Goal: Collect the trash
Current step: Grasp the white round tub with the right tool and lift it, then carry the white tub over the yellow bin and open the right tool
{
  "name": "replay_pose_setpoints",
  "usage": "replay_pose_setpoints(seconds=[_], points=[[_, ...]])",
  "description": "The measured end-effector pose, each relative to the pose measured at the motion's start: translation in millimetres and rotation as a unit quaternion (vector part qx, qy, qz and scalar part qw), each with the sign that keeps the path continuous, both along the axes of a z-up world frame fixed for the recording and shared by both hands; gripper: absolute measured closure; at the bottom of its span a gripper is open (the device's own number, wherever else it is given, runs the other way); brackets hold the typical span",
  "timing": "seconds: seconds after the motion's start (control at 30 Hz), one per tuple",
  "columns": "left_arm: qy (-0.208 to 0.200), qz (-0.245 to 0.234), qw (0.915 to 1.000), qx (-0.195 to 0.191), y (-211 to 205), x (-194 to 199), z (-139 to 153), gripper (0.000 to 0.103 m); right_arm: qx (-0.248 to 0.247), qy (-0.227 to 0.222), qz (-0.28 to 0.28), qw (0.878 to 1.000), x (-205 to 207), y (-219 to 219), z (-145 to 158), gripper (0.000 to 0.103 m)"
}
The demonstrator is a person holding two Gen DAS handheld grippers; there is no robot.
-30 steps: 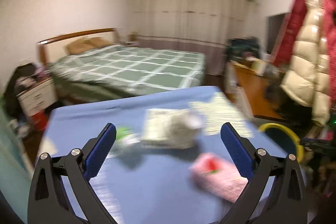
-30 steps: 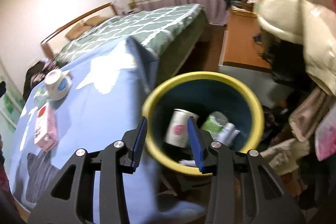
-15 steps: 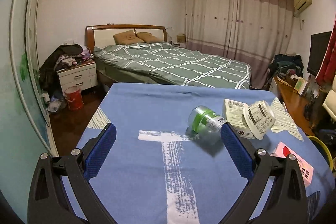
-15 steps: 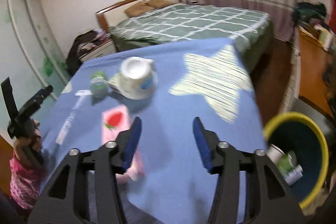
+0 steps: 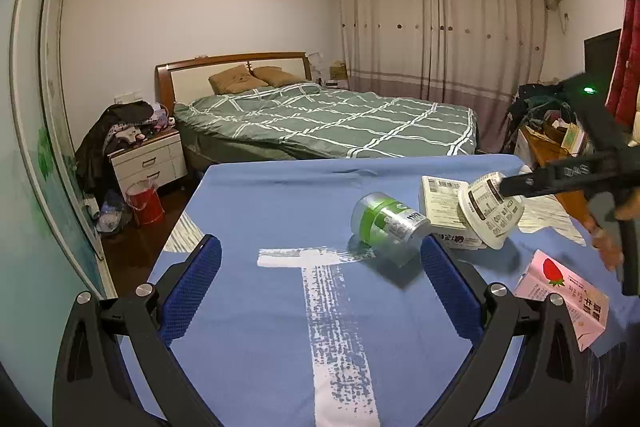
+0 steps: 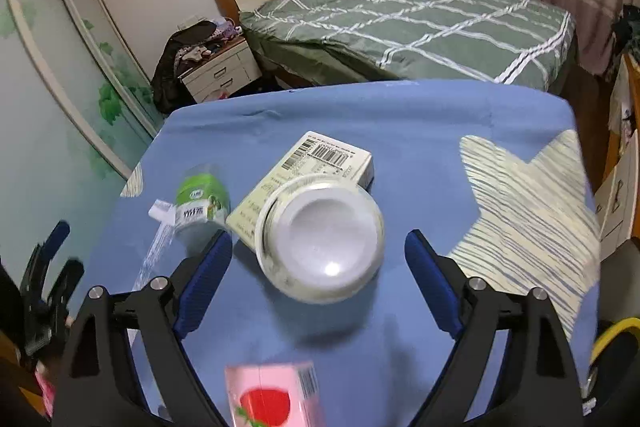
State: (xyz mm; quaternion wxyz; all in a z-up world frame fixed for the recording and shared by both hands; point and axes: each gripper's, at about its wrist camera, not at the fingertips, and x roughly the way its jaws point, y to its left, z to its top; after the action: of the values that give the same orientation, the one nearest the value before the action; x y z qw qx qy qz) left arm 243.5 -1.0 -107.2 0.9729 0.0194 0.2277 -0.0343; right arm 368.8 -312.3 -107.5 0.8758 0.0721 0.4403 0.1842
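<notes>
Now you are holding your right claw [image 6: 318,251] wide, jaws just opened, around the tipped white cup [image 6: 320,239] at frame centre on the blue worktop [image 6: 420,131], pads not touching. Your left claw [image 5: 320,279] is gaping empty, green jar [image 5: 386,223] beyond.

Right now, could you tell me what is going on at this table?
A person is clearing trash off the blue tablecloth. The right gripper, its jaws having just been opening, hovers over the white paper cup tipped against a flat box. The left gripper is open, facing the green-labelled bottle.
</notes>
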Motion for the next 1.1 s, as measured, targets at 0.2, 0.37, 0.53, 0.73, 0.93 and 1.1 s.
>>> replay_pose_setpoints(seconds=[0.2,0.37,0.53,0.73,0.93,1.1], points=[[0.006,-0.006,0.9999,-0.007,-1,1,-1,0.005,-0.009,0.033,-0.002,0.999,19,14,-18,0.019],[0.008,-0.007,0.9999,-0.007,-2,1,-2,0.005,-0.004,0.032,-0.015,0.999,17,11,-22,0.026],[0.011,-0.011,0.9999,-0.003,-5,1,-4,0.005,-0.009,-0.006,-0.027,1.000,-5,-1,-2,0.026],[0.012,-0.015,0.9998,-0.004,-4,1,-4,0.005,-0.027,-0.049,-0.055,0.997,-53,-34,18,0.026],[0.016,-0.021,0.9997,0.002,-7,2,-6,0.005,-0.041,-0.062,-0.144,0.987,-103,-104,16,0.026],[0.016,-0.029,0.9994,0.013,-14,2,-8,0.005,-0.065,-0.057,-0.237,0.968,-147,-169,1,0.026]])
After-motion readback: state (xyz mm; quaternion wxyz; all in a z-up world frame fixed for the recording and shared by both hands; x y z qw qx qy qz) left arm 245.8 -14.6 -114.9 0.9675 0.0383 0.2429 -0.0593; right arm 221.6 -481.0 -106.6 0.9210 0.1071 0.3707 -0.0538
